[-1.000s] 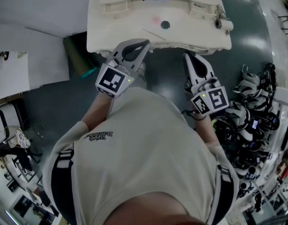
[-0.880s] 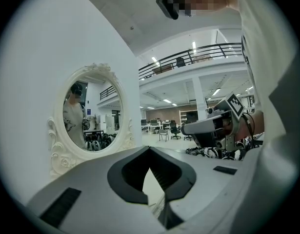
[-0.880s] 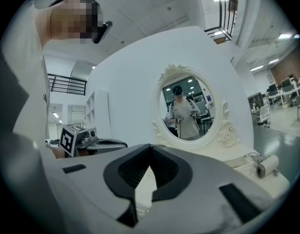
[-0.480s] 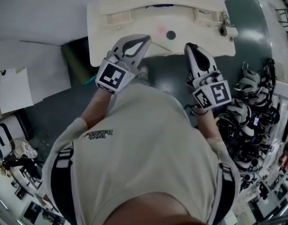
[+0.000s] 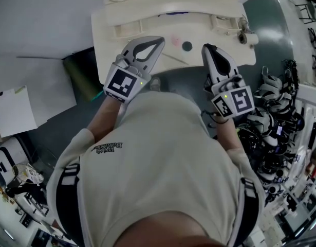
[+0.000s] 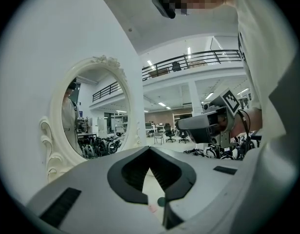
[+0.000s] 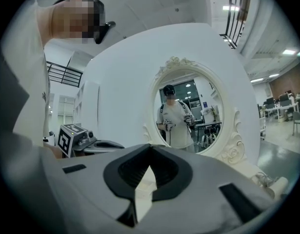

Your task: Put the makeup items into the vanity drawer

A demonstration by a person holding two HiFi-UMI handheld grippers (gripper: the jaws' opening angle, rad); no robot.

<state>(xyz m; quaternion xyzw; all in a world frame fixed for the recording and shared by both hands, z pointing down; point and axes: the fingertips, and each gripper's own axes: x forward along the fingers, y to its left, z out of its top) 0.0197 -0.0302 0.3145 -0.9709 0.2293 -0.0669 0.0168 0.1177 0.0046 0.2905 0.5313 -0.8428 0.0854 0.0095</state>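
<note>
while both grippers hang over the near edge of the white vanity worktop (image 5: 104, 37), the left gripper (image 5: 159, 41) has its jaws clenched on nothing, tips meeting, and the right gripper (image 5: 206, 49) is likewise closed and empty. between them, near that edge of the worktop, lie the makeup items: a small pink item (image 5: 175, 38), a dark round item (image 5: 187, 46) just beside it, and a thin pale stick (image 5: 174, 58), all too small to name. a bottle-like thing (image 5: 243, 35) at the worktop's right edge is equally unclear. the drawer cannot be made out under the near edge. the mirror (image 7: 189, 111) is cut off at the head view's top. the person's shirt (image 5: 158, 163) hides the floor below the grippers.
</note>
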